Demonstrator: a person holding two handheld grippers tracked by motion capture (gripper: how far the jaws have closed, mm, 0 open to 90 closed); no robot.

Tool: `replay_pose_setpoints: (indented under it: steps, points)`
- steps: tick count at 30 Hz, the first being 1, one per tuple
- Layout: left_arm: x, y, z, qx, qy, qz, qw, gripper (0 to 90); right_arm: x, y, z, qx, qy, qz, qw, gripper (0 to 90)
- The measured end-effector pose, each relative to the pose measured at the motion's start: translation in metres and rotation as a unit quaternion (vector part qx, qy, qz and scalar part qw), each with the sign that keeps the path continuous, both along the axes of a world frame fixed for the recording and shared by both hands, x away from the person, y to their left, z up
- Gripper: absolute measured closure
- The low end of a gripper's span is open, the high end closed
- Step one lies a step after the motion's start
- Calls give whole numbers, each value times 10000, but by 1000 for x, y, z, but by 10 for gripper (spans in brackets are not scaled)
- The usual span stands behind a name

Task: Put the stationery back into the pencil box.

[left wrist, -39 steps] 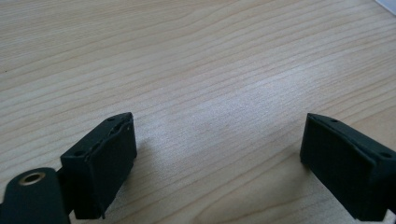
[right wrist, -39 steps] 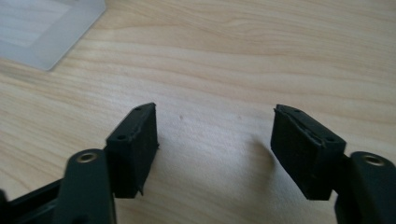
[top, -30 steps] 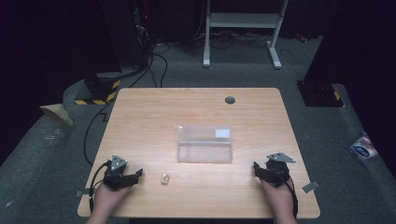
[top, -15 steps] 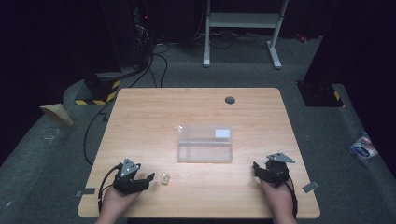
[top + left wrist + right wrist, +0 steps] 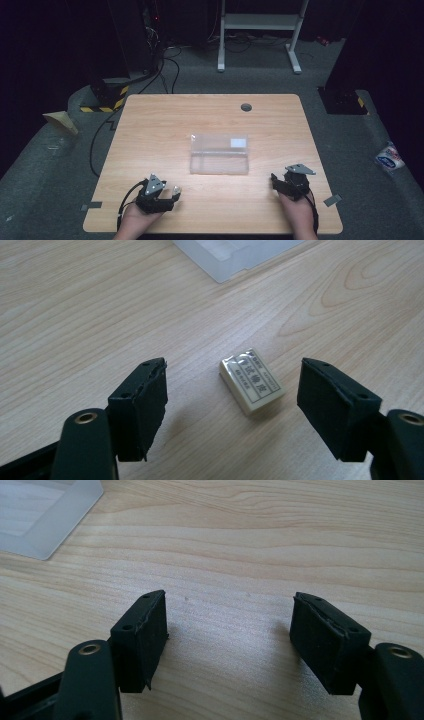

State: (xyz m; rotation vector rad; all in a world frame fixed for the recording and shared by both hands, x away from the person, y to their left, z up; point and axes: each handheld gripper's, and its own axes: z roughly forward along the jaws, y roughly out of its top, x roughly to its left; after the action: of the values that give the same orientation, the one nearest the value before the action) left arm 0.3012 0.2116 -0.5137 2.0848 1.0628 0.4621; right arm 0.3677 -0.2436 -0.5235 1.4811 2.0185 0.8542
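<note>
Tabletop [image 5: 150, 125] mostly bare wood; wide free lanes along left, right & far edges. Only real obstacle: clear plastic box [image 5: 219, 153] mid-tabletop, low & flat. Small eraser [image 5: 251, 380] near front-left corner lies between left claw [image 5: 240, 405] jaws, not touching either; bare wood all round it. Right claw [image 5: 235, 640] near front-right corner has bare wood ahead, box corner well off. Cable hole [image 5: 246, 107] by far edge, flush.

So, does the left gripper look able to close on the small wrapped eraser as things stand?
Probably yes: the eraser lies flat on the table between the left gripper's open jaws, untouched, with nothing in the way.
</note>
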Motion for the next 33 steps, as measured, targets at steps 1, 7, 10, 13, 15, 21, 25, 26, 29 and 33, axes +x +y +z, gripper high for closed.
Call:
replay_pose_setpoints:
  steps: [1, 7, 10, 13, 15, 21, 25, 26, 29, 33]
  points:
    - [0, -1, 0, -24, 18, -10, 10000, 290, 0, 0, 0, 1, 0, -2, 10000, 309]
    - [-3, -9, -3, 41, 68, -20, 10000, 380, 0, 0, 0, -3, -4, 3, 10000, 310]
    - [-2, -11, -6, 90, 125, 32, 9999, 428, 0, 0, 0, -2, -3, 4, 10000, 311]
    - [-1, -12, -8, 169, 93, 9, 9998, 459, 0, 0, 0, 0, -2, 5, 10000, 311]
    - [-2, -13, -8, 174, 67, 29, 9998, 482, 0, 0, 0, -1, -3, 6, 10000, 311]
    - [-3, -14, -8, 157, 19, 16, 9999, 579, 0, 0, 0, -1, -3, 6, 10000, 311]
    - [-3, -13, -8, 160, -10, 36, 9999, 607, 0, 0, 0, -1, -4, 6, 10000, 312]
    - [-3, -13, -9, 151, -10, 37, 9999, 616, 0, 0, 0, -1, -3, 6, 10000, 311]
    - [-2, -12, -9, 161, -41, 16, 9999, 654, 0, 0, 0, 10, 4, -2, 10000, 312]
    - [-3, -12, -9, 190, -86, -3, 9998, 675, 0, 0, 0, 11, 4, -1, 10000, 312]
